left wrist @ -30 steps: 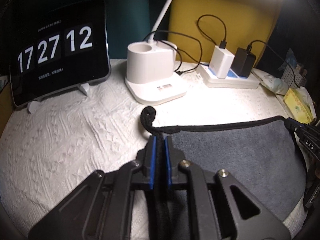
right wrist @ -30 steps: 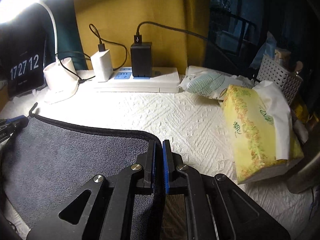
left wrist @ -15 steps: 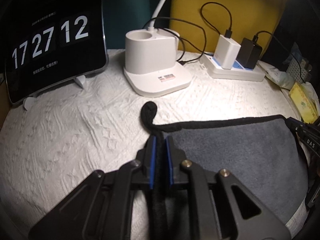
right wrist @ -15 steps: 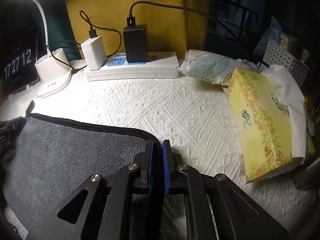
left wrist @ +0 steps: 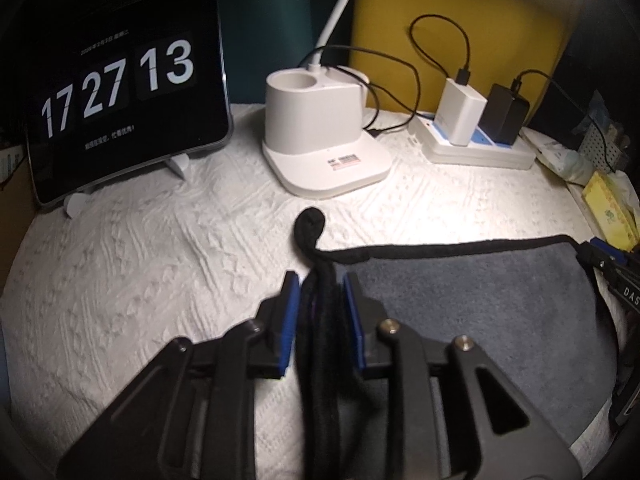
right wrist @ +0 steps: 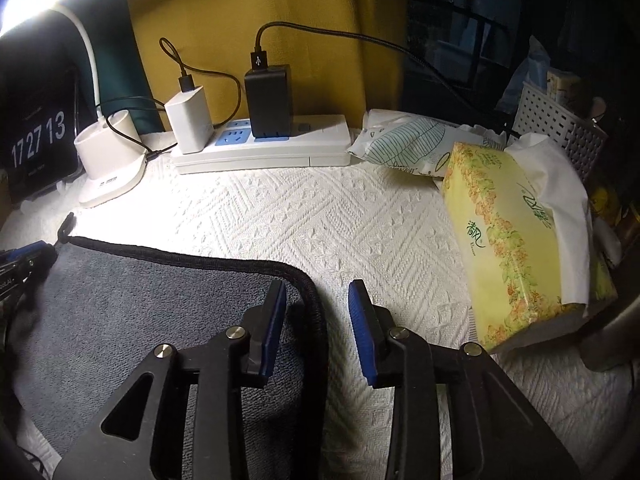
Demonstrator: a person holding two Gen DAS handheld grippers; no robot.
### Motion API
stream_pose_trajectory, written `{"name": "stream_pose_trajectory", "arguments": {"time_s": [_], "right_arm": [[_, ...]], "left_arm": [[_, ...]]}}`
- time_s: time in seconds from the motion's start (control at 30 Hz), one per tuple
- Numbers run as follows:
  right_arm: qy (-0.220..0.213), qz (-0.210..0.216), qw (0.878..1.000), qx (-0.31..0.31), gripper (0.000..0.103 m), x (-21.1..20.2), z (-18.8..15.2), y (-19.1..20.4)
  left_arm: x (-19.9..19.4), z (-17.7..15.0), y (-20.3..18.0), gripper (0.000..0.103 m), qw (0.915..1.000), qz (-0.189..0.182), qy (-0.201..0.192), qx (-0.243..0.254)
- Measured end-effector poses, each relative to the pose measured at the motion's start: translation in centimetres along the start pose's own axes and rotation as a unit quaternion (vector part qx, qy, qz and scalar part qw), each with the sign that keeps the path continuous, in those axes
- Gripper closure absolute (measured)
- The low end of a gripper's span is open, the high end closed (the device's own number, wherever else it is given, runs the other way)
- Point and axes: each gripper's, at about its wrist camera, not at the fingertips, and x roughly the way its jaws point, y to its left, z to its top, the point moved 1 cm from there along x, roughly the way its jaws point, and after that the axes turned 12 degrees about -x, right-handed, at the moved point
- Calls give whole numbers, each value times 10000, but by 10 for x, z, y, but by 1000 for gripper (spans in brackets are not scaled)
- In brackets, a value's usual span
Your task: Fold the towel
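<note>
Left tool [left wrist: 319, 286] and right tool [right wrist: 317, 294] both stand released, blue pads parted astride the towel's [left wrist: 480, 292] corded black hem. We find the grey plush towel flat at lower frame on the embossed white counter [right wrist: 340, 216]. We advise withdrawing straight back, lest pads snag the hem.

Yellow wall [right wrist: 248, 12] behind white textured tablecloth [right wrist: 320, 216].
</note>
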Motion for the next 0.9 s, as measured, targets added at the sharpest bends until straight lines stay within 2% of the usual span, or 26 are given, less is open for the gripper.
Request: {"name": "stream_pose_trajectory", "arguments": {"time_s": [0.03,0.07,0.13,0.9], "right_arm": [[-17,0,10000,-4,68,-3,0,1],[-30,-1,10000,-5,68,-5,0,1],[-60,3,10000,-11,68,-9,0,3],[-366,24,9993,-21,68,-67,-7,20]], "left_arm": [[-2,0,0,72,10000,-30,-9,0],[-5,-1,-1,52,10000,-48,-29,5],[-9,-2,-2,23,9999,-117,-89,-1],[-68,-14,-3,21,9979,-397,-504,-7]]}}
